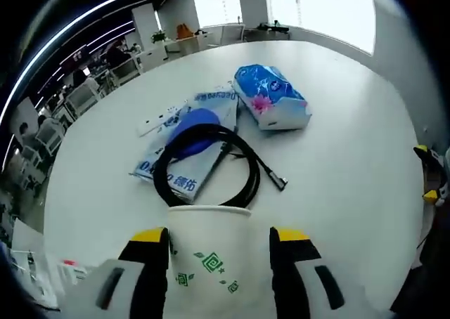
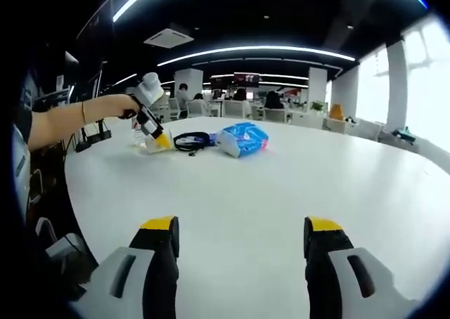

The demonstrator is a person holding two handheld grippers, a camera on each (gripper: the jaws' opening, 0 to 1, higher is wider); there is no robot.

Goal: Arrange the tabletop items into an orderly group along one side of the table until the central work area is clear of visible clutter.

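My left gripper [image 1: 219,243] is shut on a white paper cup [image 1: 209,256] with green marks, held between its yellow-tipped jaws. Just past the cup lies a coiled black cable [image 1: 211,163] resting on a flat blue-and-white packet [image 1: 184,150]. A blue tissue pack [image 1: 271,95] lies beyond, to the right. In the right gripper view, my right gripper [image 2: 239,238] stands open over bare white table [image 2: 281,185], far from the items. There the left gripper [image 2: 149,116], held by a person's arm, is at the cup [image 2: 160,143], beside the cable [image 2: 191,141] and tissue pack [image 2: 242,138].
The round white table [image 1: 337,171] has free room right of the items. A white strip [image 1: 158,119] lies at the packet's far left. Office desks and chairs [image 1: 84,94] stand beyond the table. Seated people and windows show in the background of the right gripper view.
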